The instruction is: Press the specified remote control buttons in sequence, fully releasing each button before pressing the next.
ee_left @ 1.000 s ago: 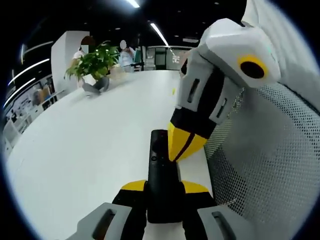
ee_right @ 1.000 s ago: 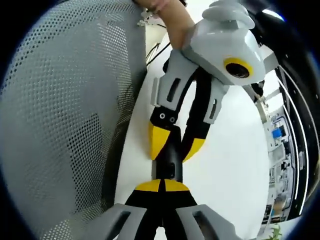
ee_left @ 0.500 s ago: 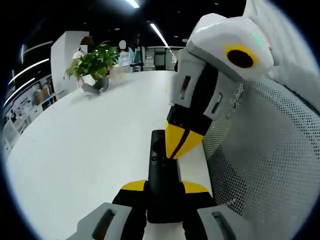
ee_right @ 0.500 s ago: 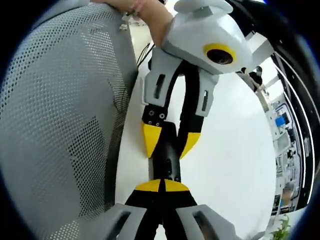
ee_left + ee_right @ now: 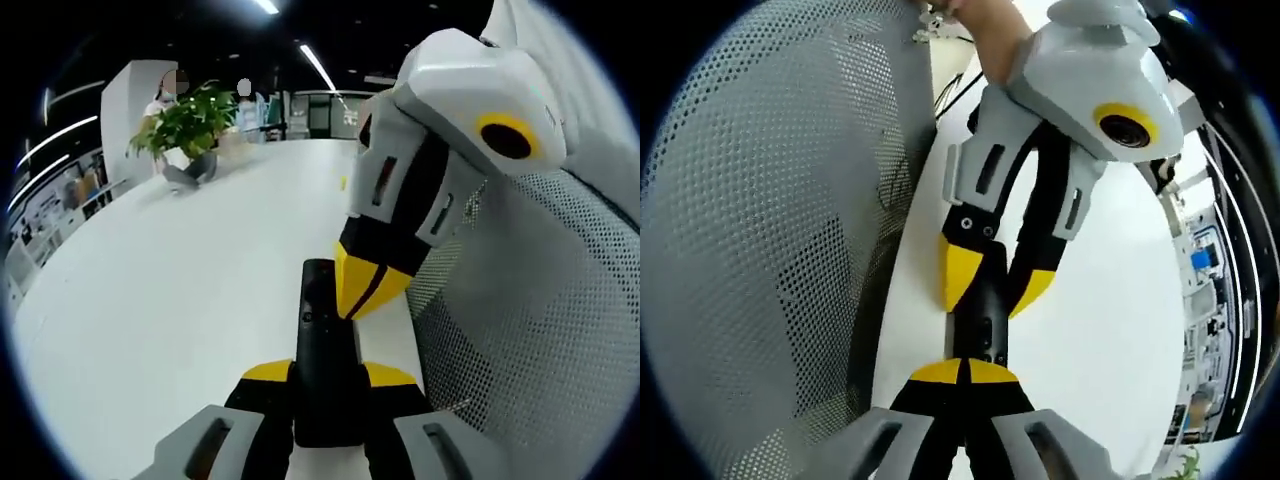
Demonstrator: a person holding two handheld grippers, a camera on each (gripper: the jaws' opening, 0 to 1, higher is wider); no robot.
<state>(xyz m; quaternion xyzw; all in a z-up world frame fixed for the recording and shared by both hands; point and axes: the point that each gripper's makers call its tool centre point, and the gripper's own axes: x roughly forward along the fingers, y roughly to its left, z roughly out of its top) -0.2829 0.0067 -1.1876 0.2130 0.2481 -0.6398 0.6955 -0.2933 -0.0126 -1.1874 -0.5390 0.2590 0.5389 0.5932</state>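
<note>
A slim black remote (image 5: 320, 340) sticks forward over the white table (image 5: 170, 290), and my left gripper (image 5: 327, 375) is shut on its near end. My right gripper (image 5: 360, 295) comes down from the upper right, shut, its yellow tips together at the remote's upper right edge beside the small buttons. In the right gripper view, my right gripper (image 5: 965, 372) stands shut, its yellow tips meeting at the end of the remote (image 5: 980, 335). Beyond it the left gripper (image 5: 997, 290) clamps the remote between its yellow fingers. Whether a button is pushed down is hidden.
A grey mesh chair back (image 5: 540, 330) stands close on the right of the table edge, also large at the left (image 5: 760, 250). A potted plant (image 5: 190, 130) sits far back on the table, with people behind it. A hand (image 5: 980, 25) holds the left gripper.
Half a second ago the right gripper leaned further left over the remote; it has now swung back right to about where it was one second ago. The left gripper and remote are unchanged.
</note>
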